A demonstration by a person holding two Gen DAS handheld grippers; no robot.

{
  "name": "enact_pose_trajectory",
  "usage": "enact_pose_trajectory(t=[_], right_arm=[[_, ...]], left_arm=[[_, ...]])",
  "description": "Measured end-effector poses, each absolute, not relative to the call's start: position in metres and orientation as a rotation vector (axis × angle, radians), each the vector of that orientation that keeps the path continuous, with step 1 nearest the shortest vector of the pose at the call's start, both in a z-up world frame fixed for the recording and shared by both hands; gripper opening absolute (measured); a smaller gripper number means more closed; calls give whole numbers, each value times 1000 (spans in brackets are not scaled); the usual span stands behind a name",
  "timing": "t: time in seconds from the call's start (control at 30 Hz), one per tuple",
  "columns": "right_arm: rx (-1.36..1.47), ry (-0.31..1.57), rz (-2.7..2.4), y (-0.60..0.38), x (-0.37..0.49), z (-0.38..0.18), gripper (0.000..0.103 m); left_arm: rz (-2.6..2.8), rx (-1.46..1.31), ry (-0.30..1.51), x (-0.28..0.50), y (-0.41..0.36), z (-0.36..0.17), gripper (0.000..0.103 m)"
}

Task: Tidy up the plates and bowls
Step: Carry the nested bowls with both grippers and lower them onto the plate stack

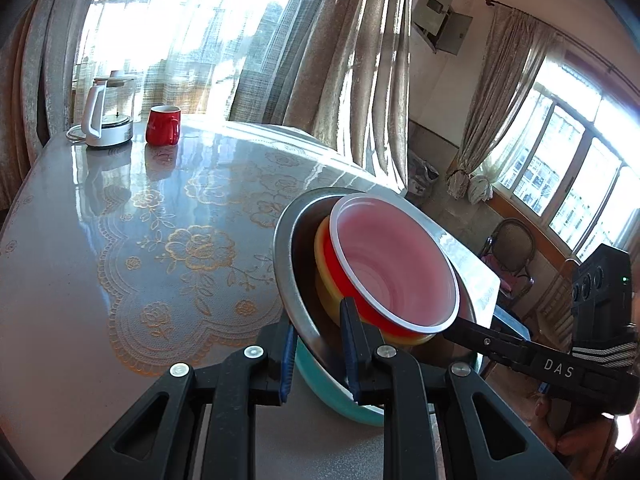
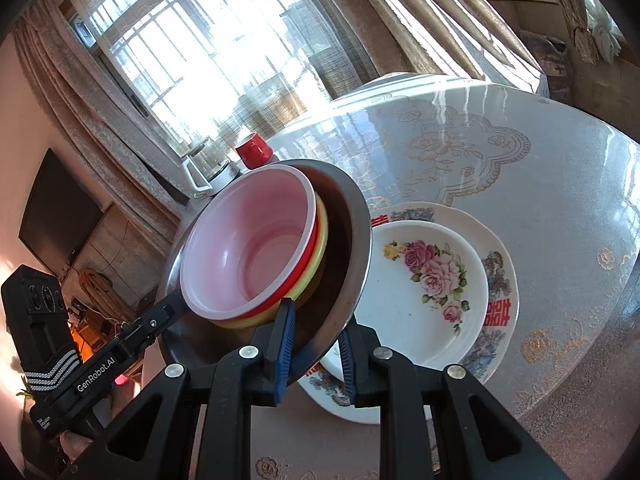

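Jaws of both grippers clench opposite rim edges of the steel bowl (image 1: pixel 298 304), bare table (image 1: pixel 120 220) beyond.

Both claws, left (image 1: pixel 318 354) and right (image 2: pixel 314 350), clamp narrow, angled downward.

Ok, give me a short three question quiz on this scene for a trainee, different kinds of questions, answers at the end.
1. True or false: both grippers grip the rim of the steel bowl.
2. Which bowl sits innermost in the nested stack? A) the yellow bowl B) the red bowl C) the teal bowl
3. Fill in: on the table, the rose plate lies on a larger ____.

Key
1. True. The left gripper and the right gripper each clamp the rim from opposite sides.
2. B. Its inside is pale; the teal bowl is below the steel one.
3. Plate: the patterned plate.
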State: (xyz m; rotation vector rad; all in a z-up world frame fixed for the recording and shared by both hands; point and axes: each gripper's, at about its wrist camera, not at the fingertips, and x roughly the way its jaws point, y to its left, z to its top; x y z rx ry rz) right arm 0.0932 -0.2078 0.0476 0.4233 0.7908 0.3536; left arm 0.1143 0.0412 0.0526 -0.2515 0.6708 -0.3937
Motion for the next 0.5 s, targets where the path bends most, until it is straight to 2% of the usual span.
enact_pose_trajectory(t=[0.5], right_arm=[[484, 818, 231, -256, 94, 36, 21]], left_arm=[[-472, -221, 726, 138, -11, 36, 21]])
